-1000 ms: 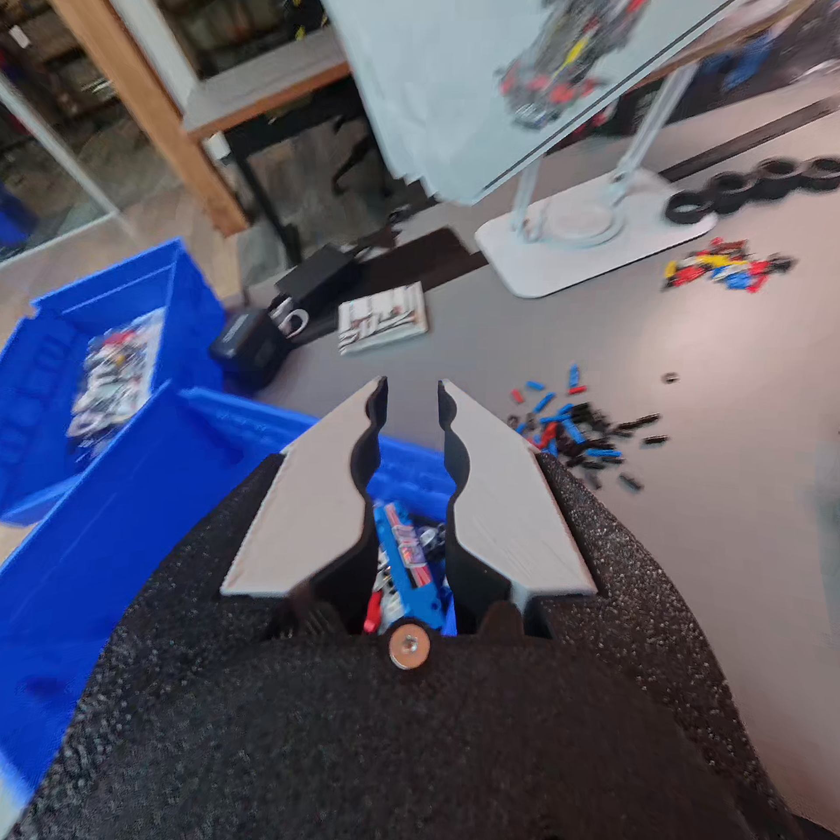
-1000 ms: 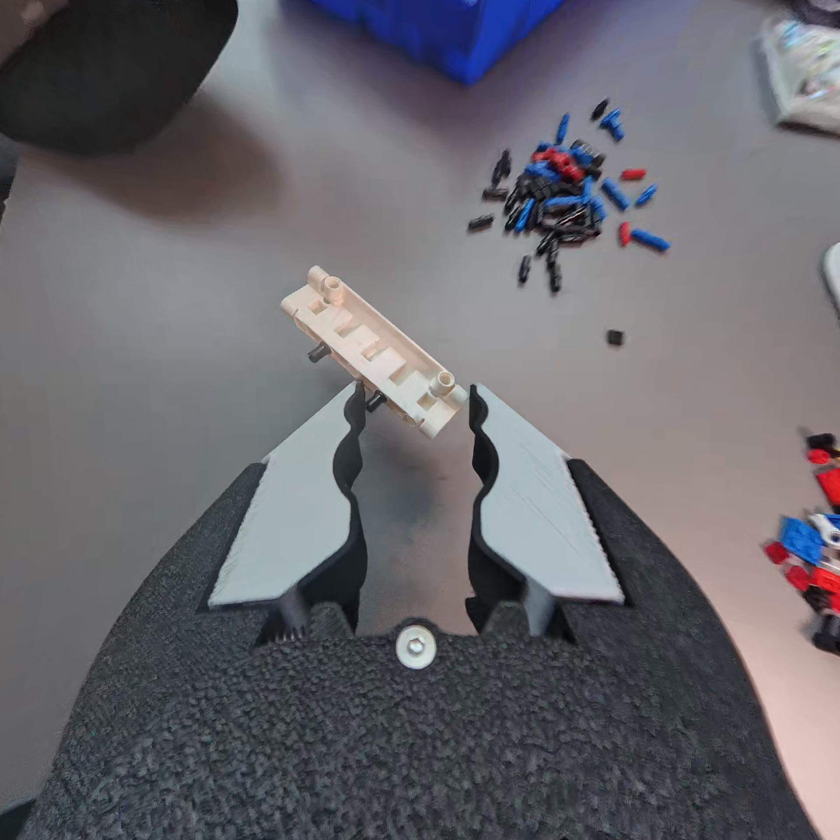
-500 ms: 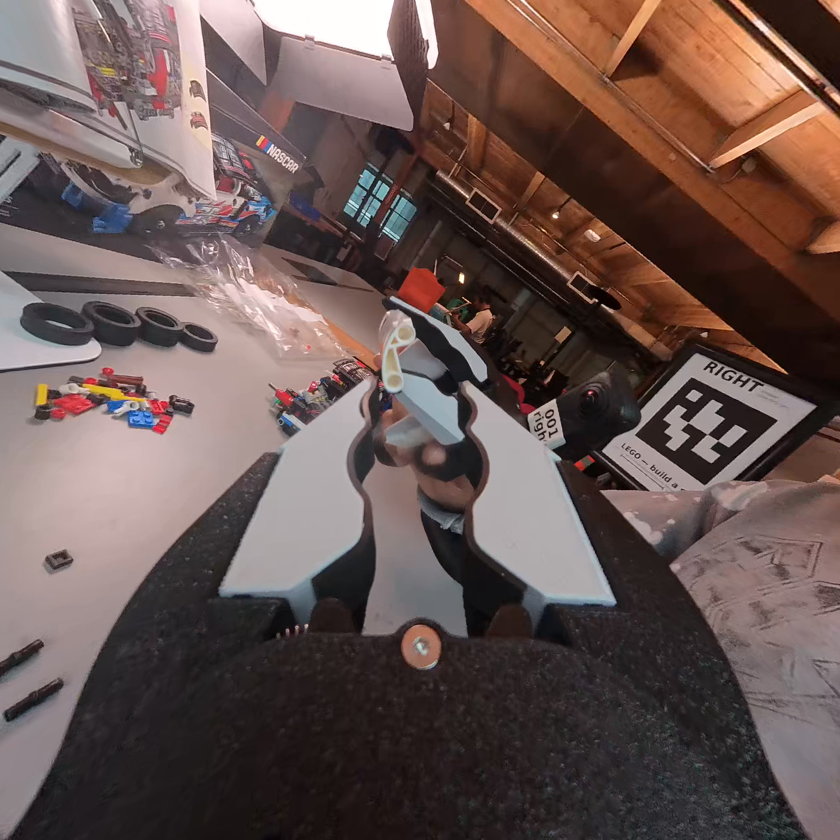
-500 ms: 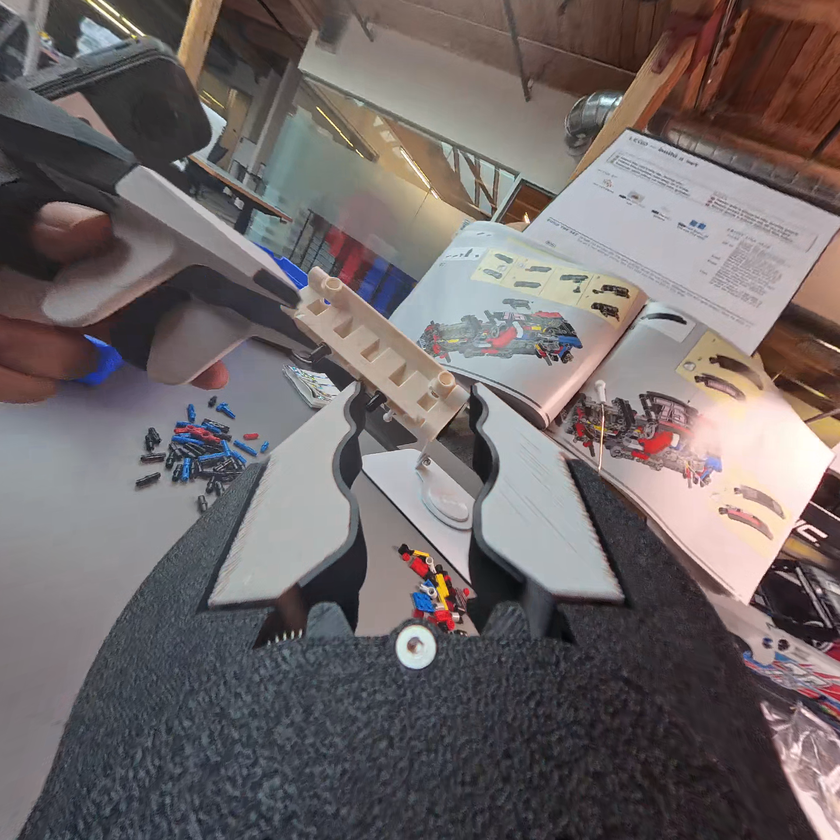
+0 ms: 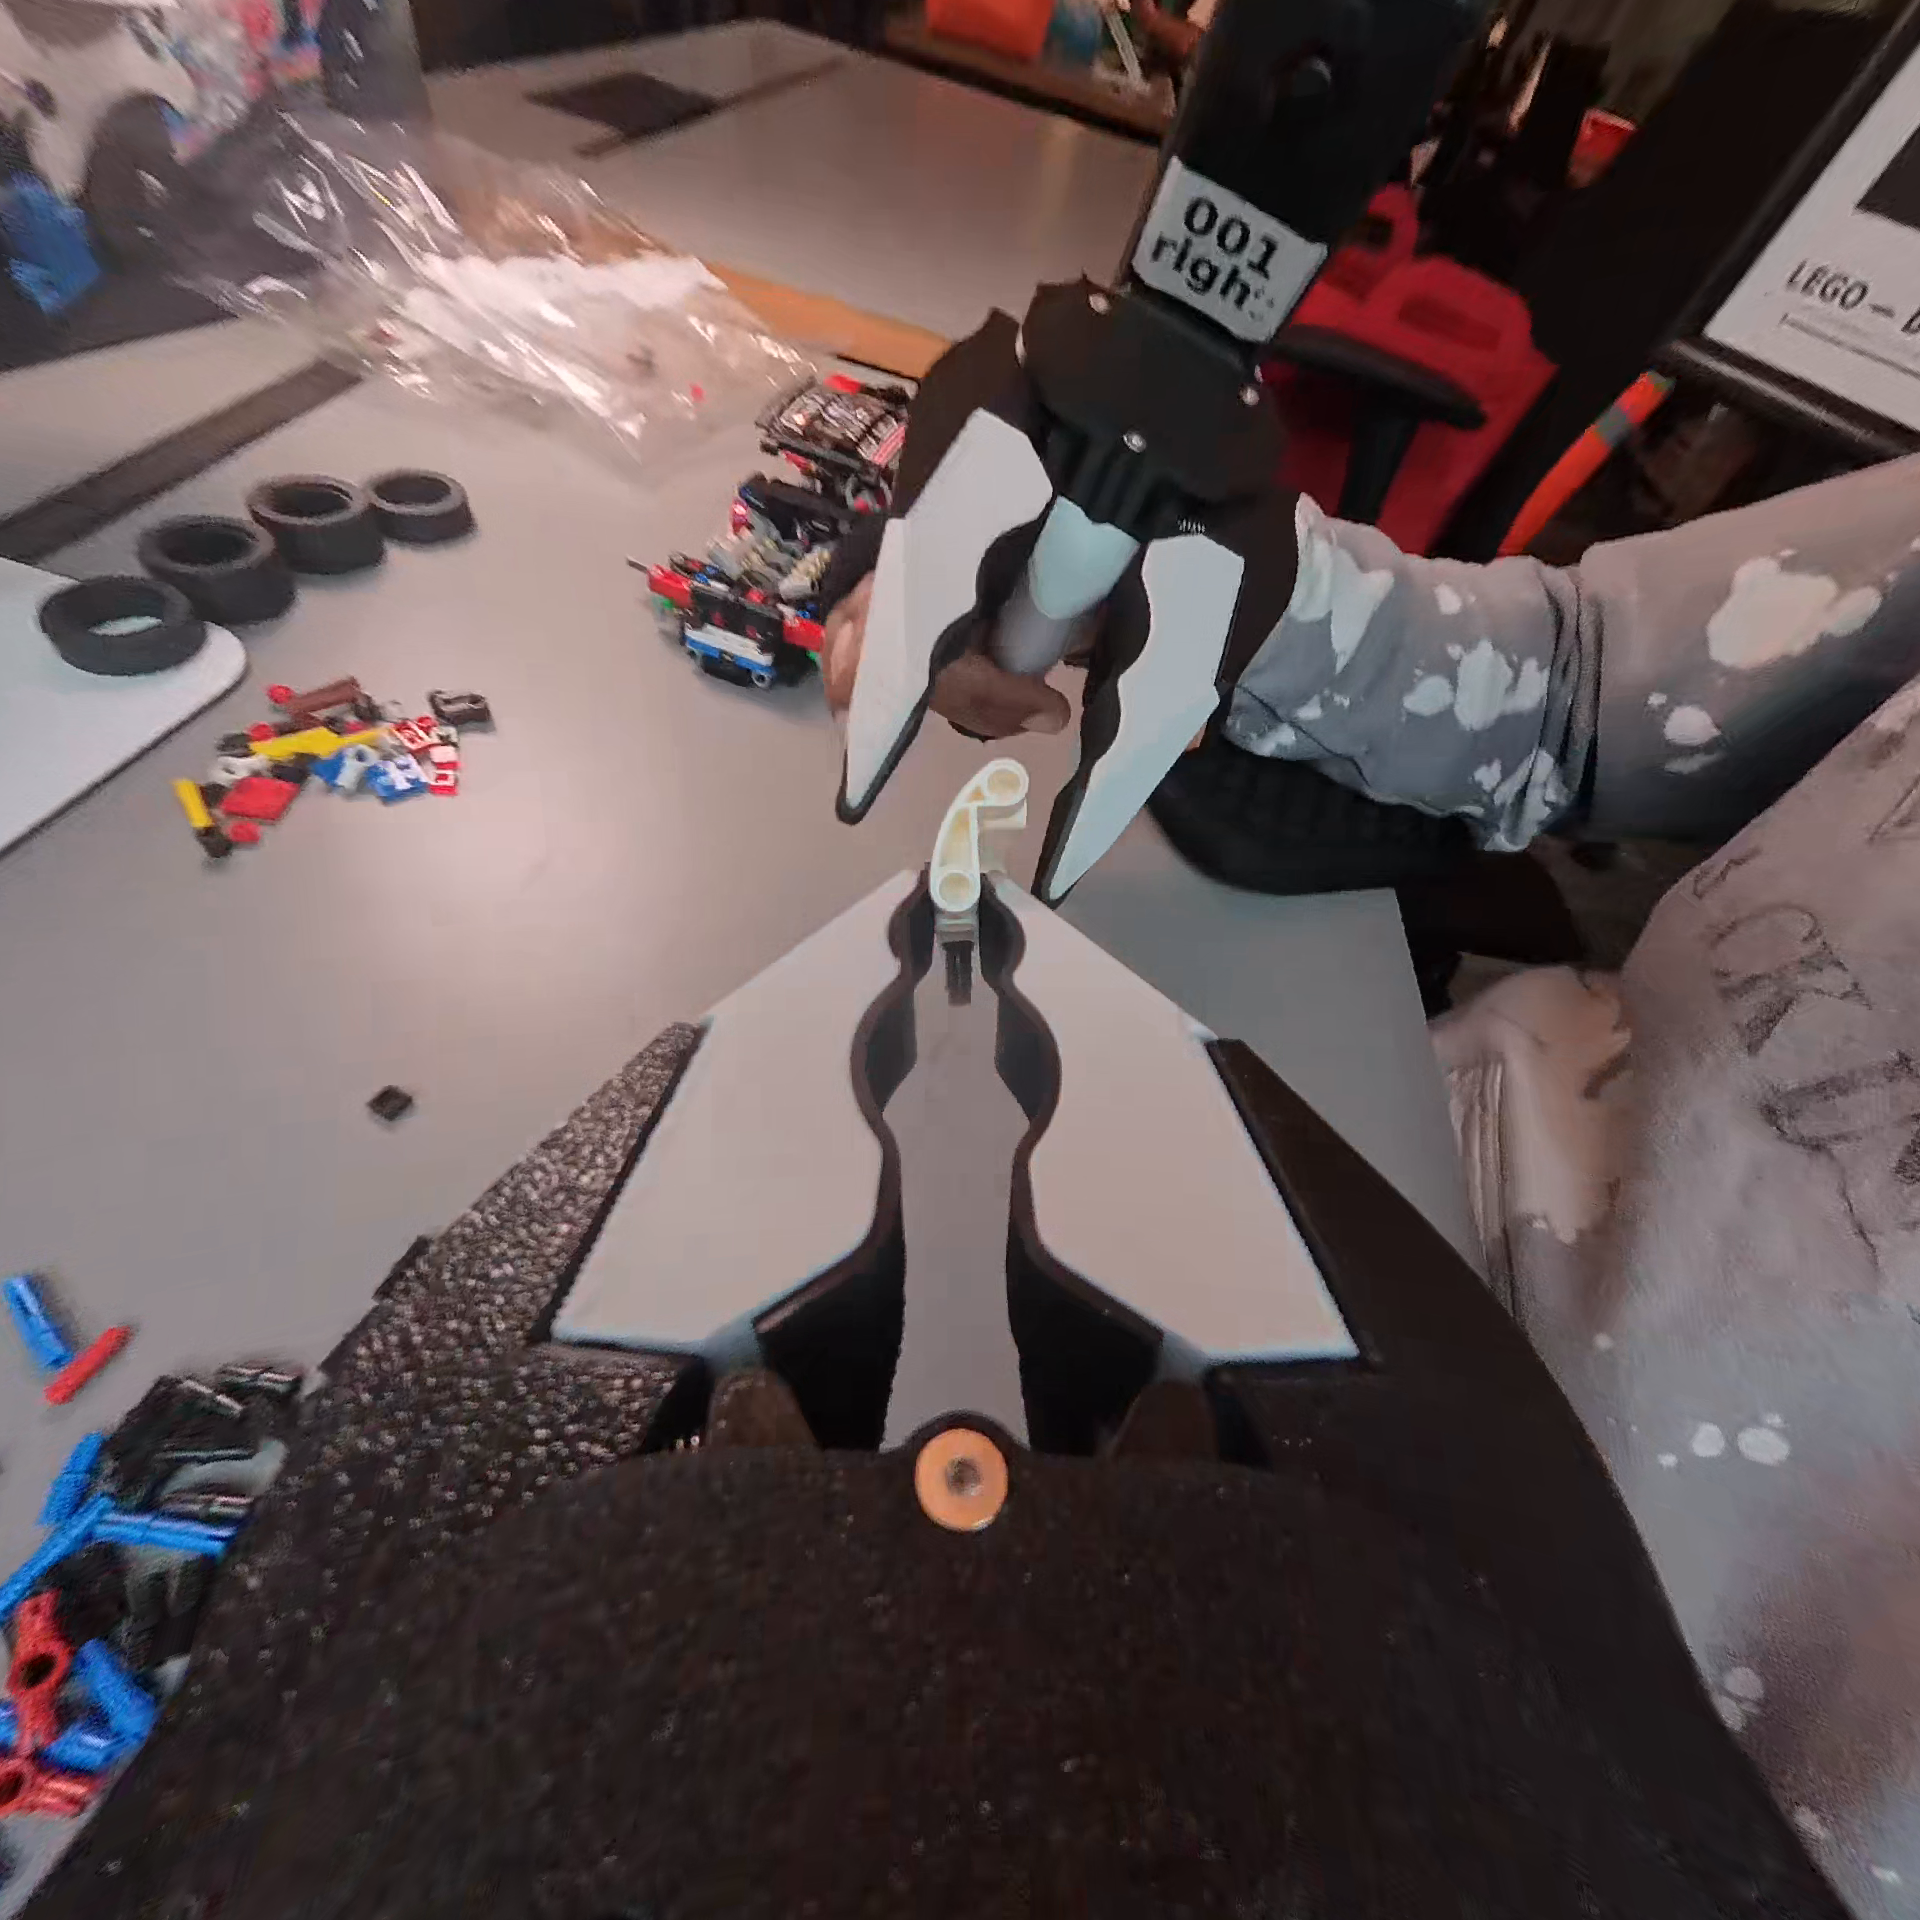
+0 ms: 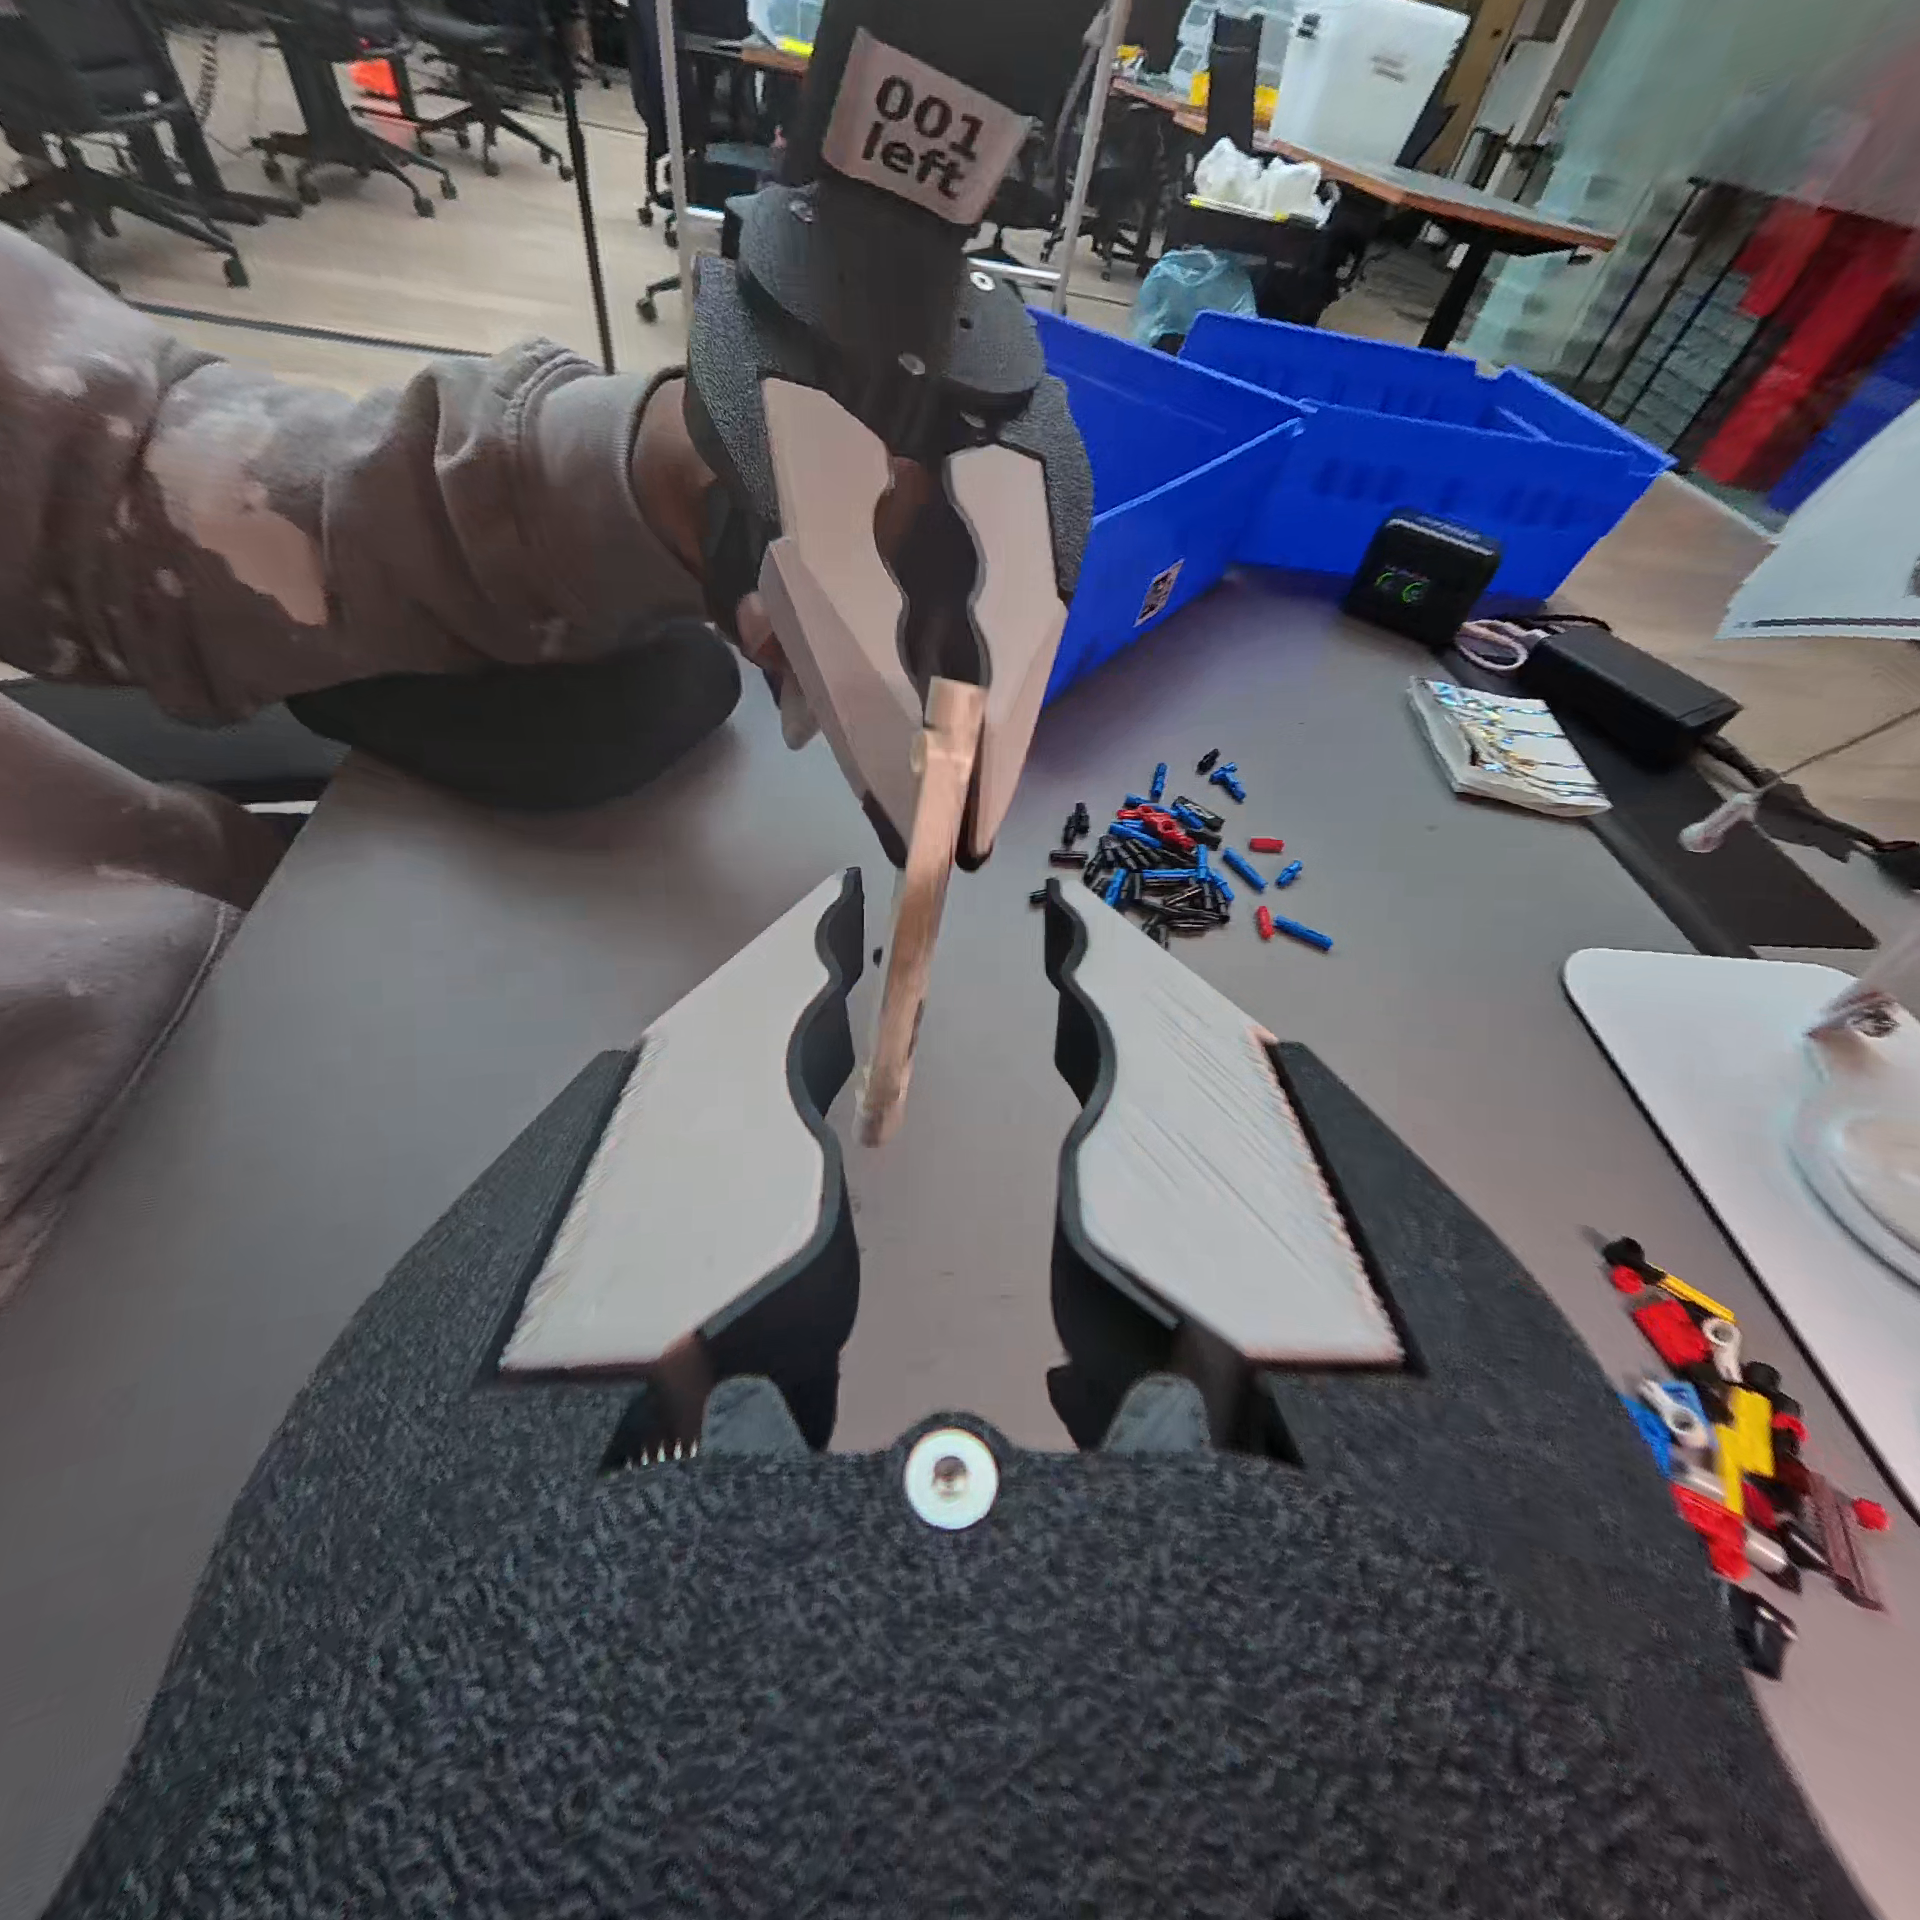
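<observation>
My left gripper point(image 5: 961, 888) is shut on one end of a long white studded beam point(image 5: 979, 831) and holds it above the grey table point(image 5: 416, 935). In the right wrist view the left gripper point(image 6: 933, 852) comes in from above, and the beam point(image 6: 920, 914) hangs down from its tips. My right gripper point(image 6: 951, 894) is open, its fingers on either side of the beam's lower part without gripping it. In the left wrist view the right gripper point(image 5: 951, 852) faces mine, jaws spread around the beam's far end.
Small blue, black and red pins point(image 6: 1174, 862) lie in a pile past the grippers. Coloured pieces point(image 5: 332, 758), black tyres point(image 5: 260, 540), a part-built model car point(image 5: 779, 561) and a plastic bag point(image 5: 499, 281) lie around. Blue bins point(image 6: 1351, 468) and a white stand base point(image 6: 1714, 1091) stand nearby. Left and right tips are no more than a few centimetres apart. The part-built model car point(image 5: 779, 561) is about 25 centimetres from my right fingertips.
The right gripper held the beam and has let go and opened. The left gripper came over from the blue bin and closed on the beam's end. Both views have tilted back down to the table.
</observation>
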`<state>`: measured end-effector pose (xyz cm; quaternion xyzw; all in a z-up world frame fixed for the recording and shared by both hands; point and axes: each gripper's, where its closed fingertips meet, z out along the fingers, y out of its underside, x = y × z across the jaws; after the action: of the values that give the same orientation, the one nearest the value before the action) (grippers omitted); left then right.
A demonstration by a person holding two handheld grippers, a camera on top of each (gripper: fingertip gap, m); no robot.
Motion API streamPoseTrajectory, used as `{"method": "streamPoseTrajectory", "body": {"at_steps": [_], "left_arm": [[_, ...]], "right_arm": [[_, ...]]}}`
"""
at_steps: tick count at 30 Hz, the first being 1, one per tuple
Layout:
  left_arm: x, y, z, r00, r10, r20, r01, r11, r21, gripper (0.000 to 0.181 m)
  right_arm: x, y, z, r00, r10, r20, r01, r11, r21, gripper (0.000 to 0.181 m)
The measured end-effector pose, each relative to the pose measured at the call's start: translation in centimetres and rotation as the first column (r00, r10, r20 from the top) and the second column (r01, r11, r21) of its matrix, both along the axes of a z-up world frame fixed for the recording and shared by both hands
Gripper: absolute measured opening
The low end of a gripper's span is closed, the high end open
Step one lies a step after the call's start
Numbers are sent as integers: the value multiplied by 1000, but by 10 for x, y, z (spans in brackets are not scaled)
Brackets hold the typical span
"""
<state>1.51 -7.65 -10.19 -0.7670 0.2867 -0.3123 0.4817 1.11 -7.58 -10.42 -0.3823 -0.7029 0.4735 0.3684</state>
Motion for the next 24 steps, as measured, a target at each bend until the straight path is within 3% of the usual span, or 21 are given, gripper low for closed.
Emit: {"method": "streamPoseTrajectory", "body": {"at_steps": [1, 4, 7, 13, 15, 16, 19, 24], "left_arm": [[6, 0, -7, 1000, -15, -23, 15, 1000, -16, 5], [10, 4, -17, 999, -7, -33, 6, 1000, -26, 5], [11, 8, -4, 995, 7, 96, -8, 1000, 7, 5], [7, 8, 6, 989, 10, 145, -17, 999, 49, 5], [5, 8, 9, 984, 14, 179, -23, 999, 49, 6], [2, 8, 14, 979, 13, 204, -25, 998, 58, 20], [-12, 5, 45, 923, 17, 385, -62, 992, 106, 30], [-13, 13, 22, 967, 94, 237, -120, 988, 95, 23]], "right_arm": [[1, -5, -6, 999, 28, 23, -28, 1000, 8, 23], [3, -2, -15, 998, 28, 51, -29, 999, 19, 20], [3, 3, -1, 999, 40, 6, -39, 991, -129, 19], [1, 2, 6, 999, 51, 1, -49, 963, -266, 17], [3, 1, 7, 998, 67, 3, -64, 956, -286, 9], [3, 4, 6, 999, 53, 9, -48, 956, -290, 6], [3, 14, 8, 1000, 20, -1, -19, 946, -324, 6], [-4, 27, 28, 995, -79, -64, 43, 899, -435, 6]]}}
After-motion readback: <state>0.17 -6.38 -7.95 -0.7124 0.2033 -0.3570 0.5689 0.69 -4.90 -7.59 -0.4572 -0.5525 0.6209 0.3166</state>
